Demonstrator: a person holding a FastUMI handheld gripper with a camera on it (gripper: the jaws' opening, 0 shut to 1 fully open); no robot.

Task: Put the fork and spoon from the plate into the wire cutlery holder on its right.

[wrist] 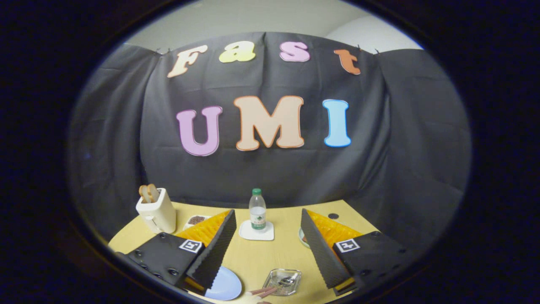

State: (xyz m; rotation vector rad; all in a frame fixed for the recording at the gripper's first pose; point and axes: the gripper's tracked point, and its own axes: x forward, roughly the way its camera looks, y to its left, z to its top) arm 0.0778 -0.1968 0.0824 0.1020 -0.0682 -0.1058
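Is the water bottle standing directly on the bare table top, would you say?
No, the water bottle stands upright on a white coaster beyond the open jaws of the gripper, not on the table itself.

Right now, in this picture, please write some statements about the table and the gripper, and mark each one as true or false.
1. The gripper is open, with nothing between its fingers. True.
2. The water bottle lies on its side. False: it stands upright on a white coaster.
3. The toaster holds toast in its slots. True.
4. The blue plate sits beyond the bottle. False: it lies near the fingers, closer than the bottle.
5. The metal tray lies beside the blue plate. True.
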